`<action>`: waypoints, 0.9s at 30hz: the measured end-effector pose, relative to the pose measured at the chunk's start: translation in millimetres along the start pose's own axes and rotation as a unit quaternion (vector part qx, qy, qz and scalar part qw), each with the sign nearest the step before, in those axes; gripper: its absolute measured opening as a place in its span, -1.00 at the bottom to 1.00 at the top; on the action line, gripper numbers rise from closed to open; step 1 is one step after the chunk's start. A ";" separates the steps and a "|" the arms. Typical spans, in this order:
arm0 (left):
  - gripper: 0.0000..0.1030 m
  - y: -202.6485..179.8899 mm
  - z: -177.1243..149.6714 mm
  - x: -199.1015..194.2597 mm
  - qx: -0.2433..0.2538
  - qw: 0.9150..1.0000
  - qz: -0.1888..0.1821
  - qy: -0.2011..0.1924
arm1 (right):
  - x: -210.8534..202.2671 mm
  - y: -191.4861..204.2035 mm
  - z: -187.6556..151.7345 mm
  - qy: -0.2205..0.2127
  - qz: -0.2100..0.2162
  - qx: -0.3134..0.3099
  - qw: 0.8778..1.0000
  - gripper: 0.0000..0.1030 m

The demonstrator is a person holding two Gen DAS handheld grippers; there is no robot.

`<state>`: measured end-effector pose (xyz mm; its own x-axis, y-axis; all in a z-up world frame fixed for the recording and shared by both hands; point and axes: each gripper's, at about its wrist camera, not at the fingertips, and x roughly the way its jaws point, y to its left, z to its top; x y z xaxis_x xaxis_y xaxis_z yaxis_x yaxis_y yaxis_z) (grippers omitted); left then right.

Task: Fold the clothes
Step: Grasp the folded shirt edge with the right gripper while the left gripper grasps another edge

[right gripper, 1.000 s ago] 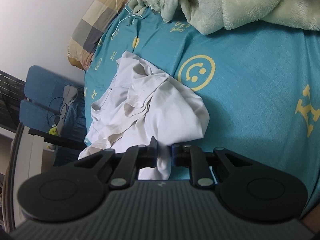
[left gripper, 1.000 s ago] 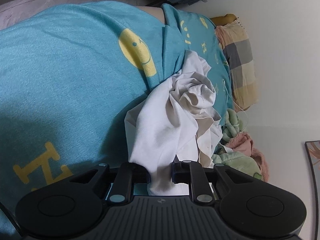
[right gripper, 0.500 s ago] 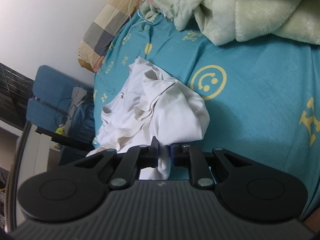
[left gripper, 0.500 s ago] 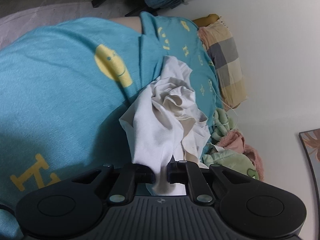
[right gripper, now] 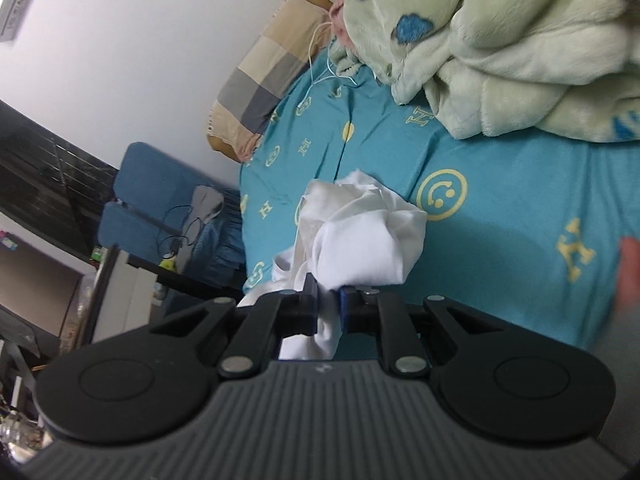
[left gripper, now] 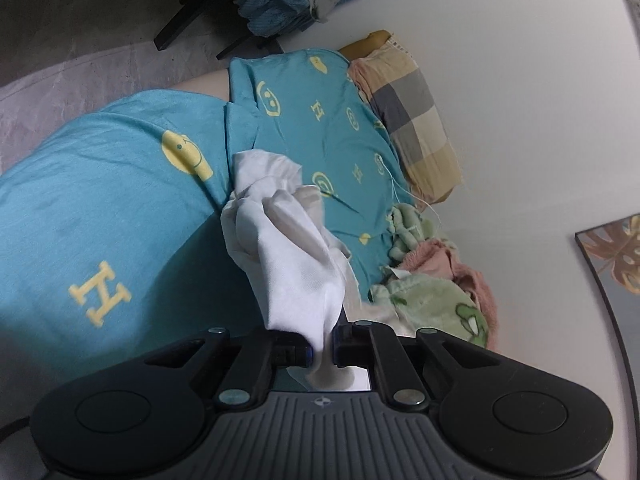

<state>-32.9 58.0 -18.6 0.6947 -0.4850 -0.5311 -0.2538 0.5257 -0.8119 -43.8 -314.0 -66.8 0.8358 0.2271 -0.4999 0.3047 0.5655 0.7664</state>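
Cloth, my white shirt (left gripper: pixel 296 256), hangs bunched mid-frame over the blue bed sheet (left gripper: pixel 100 208); a second ago it lay lower and wider; left tongs (left gripper: pixel 323 350) and right tongs (right gripper: pixel 329 312) both pinch it; next I can spread it.

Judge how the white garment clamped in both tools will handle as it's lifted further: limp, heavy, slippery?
Probably very limp: the white garment drapes in crumpled folds from the left tool. Likely light, since the thin cloth bunches easily between the right tool fingers. It may slip little, being pinched tight, though that is hard to confirm.
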 end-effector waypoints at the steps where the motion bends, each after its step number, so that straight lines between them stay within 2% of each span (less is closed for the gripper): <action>1: -0.84 -4.3 -5.7 -11.8 0.005 1.000 0.002 0.001 | -12.2 -0.5 -3.1 0.000 0.002 0.001 1.000 -0.75; 3: -0.84 -8.8 -15.2 -31.5 0.012 1.000 0.003 0.003 | -33.2 -2.2 -8.8 0.002 0.007 0.005 1.000 -0.75; 7: -0.83 -20.0 -19.4 -45.2 0.015 1.000 0.005 0.004 | -29.3 2.9 0.0 0.005 0.008 0.006 1.000 -0.74; 12: -0.82 -28.4 6.1 -19.5 -0.011 1.000 0.011 0.001 | -23.7 9.5 11.5 0.009 0.009 0.007 1.000 -0.74; 15: -0.81 -32.9 31.9 12.2 -0.014 0.999 0.029 -0.004 | 15.0 16.5 30.7 0.021 0.003 0.010 1.000 -0.74; 21: -0.77 -25.3 82.1 100.0 0.003 0.998 0.067 -0.005 | 111.2 19.4 61.8 0.047 -0.028 0.011 0.998 -0.74; 27: -0.74 5.2 115.5 195.0 0.036 0.994 0.098 0.026 | 203.1 -2.3 74.7 0.069 -0.079 -0.012 0.994 -0.73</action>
<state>179.0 46.8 -98.4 0.6012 -0.4030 -0.6900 -0.3303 0.6609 -0.6739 159.3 -328.4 -139.9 0.7071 0.2397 -0.6652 0.4148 0.6213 0.6648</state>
